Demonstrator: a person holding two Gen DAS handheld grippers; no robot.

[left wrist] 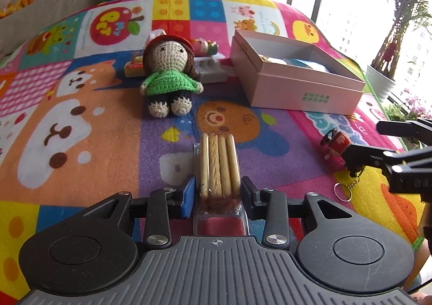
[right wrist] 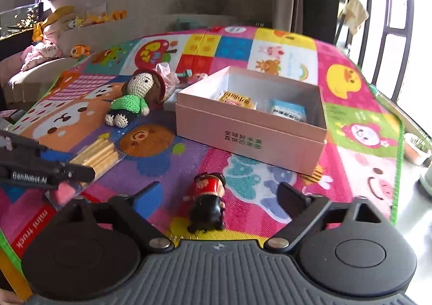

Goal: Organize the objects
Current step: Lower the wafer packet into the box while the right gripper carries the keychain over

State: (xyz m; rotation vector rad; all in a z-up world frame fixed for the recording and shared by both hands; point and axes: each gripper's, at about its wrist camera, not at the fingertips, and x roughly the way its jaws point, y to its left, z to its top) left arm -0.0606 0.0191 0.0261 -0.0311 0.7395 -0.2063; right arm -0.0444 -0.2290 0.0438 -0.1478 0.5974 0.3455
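Note:
My left gripper (left wrist: 218, 188) is shut on a clear pack of biscuit sticks (left wrist: 219, 163), low over the play mat; the pack also shows in the right wrist view (right wrist: 94, 155). My right gripper (right wrist: 218, 191) is open, its jaws on either side of a small red and black figurine keychain (right wrist: 208, 201) lying on the mat; it shows in the left wrist view too (left wrist: 334, 144). An open pink box (right wrist: 251, 129) stands beyond, holding a yellow packet (right wrist: 236, 98) and a blue packet (right wrist: 287, 110). A crochet doll (left wrist: 170, 75) in green sits left of the box.
A colourful play mat (left wrist: 81, 129) covers the surface. Small toys and a white block (left wrist: 210, 68) lie behind the doll. A potted plant (left wrist: 383, 81) stands at the mat's right edge by the window. A sofa with plush toys (right wrist: 43, 43) is far left.

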